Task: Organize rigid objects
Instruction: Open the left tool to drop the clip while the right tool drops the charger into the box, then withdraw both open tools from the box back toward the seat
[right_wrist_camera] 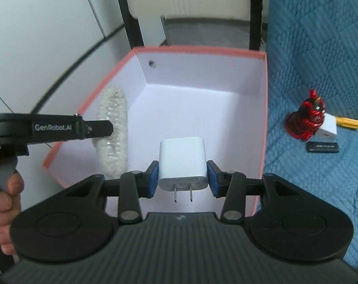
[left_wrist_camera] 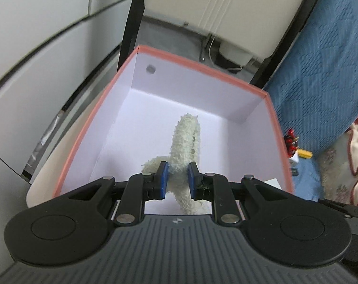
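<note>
A pink-rimmed box [left_wrist_camera: 202, 67] with a white inside stands open below both grippers; it also shows in the right wrist view [right_wrist_camera: 197, 48]. My left gripper [left_wrist_camera: 177, 177] is shut on a fuzzy white ring [left_wrist_camera: 186, 139] and holds it over the box's inside. In the right wrist view the left gripper [right_wrist_camera: 103, 127] holds the fuzzy ring [right_wrist_camera: 113, 127] at the box's left wall. My right gripper [right_wrist_camera: 182, 177] is shut on a white plug adapter [right_wrist_camera: 182, 163], prongs toward the camera, above the box's near side.
On the blue quilted cover [right_wrist_camera: 320, 47] right of the box lie a red figurine [right_wrist_camera: 305, 120], a small white box [right_wrist_camera: 328, 131], a yellow stick [right_wrist_camera: 349, 123] and a black flat stick [right_wrist_camera: 323, 146]. A black chair frame [right_wrist_camera: 129, 23] stands behind the box.
</note>
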The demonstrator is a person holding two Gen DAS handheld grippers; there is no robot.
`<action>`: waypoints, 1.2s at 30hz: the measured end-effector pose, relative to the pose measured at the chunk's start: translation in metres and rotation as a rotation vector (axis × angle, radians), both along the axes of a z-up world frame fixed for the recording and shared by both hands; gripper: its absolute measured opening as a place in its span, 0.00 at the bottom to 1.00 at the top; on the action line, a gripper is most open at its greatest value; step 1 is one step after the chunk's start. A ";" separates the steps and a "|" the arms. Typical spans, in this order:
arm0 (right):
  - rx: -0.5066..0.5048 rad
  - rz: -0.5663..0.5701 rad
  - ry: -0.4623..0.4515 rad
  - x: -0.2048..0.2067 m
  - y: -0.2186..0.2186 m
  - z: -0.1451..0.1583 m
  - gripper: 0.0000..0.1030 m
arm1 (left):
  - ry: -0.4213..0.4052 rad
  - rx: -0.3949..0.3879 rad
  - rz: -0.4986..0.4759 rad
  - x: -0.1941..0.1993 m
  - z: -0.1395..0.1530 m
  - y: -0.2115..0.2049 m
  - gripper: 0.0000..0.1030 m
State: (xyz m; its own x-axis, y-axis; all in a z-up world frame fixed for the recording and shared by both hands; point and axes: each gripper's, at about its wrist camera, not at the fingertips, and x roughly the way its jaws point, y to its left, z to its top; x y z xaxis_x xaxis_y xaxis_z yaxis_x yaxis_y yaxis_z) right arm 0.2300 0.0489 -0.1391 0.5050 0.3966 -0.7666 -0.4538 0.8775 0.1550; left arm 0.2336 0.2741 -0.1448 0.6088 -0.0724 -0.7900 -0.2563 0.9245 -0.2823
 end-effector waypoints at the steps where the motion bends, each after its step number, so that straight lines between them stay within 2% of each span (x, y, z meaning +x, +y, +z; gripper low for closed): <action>1: -0.011 -0.003 0.008 0.003 0.002 -0.006 0.45 | 0.013 -0.003 -0.006 0.004 -0.008 0.003 0.21; 8: -0.043 -0.009 0.044 0.022 0.011 -0.028 0.45 | 0.065 -0.045 -0.008 0.020 -0.041 0.012 0.21; 12: -0.036 -0.003 0.060 0.025 0.008 -0.031 0.45 | 0.076 -0.036 0.004 0.020 -0.044 0.011 0.22; 14: -0.031 -0.002 0.066 0.024 0.008 -0.031 0.45 | 0.076 -0.037 0.008 0.019 -0.043 0.011 0.26; 17: -0.002 0.026 0.060 0.019 0.007 -0.025 0.48 | 0.070 -0.021 0.013 0.017 -0.037 0.008 0.29; 19: 0.003 0.042 0.054 0.017 0.008 -0.021 0.59 | 0.062 -0.014 0.017 0.012 -0.030 0.007 0.30; 21: 0.002 0.045 0.042 0.012 0.007 -0.016 0.61 | 0.051 -0.003 0.021 0.007 -0.022 0.005 0.30; 28: 0.038 0.056 0.006 -0.007 -0.015 0.006 0.61 | -0.005 0.024 0.038 -0.019 0.015 -0.008 0.30; 36: 0.055 0.031 -0.073 -0.032 -0.051 0.039 0.61 | -0.073 0.027 0.026 -0.047 0.053 -0.045 0.30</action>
State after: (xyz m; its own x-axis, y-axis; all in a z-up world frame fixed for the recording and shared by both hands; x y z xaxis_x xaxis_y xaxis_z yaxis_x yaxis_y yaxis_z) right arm 0.1982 -0.0018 -0.1004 0.5456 0.4536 -0.7047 -0.4928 0.8538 0.1680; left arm 0.1863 0.2295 -0.0914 0.6664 -0.0350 -0.7448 -0.2597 0.9254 -0.2759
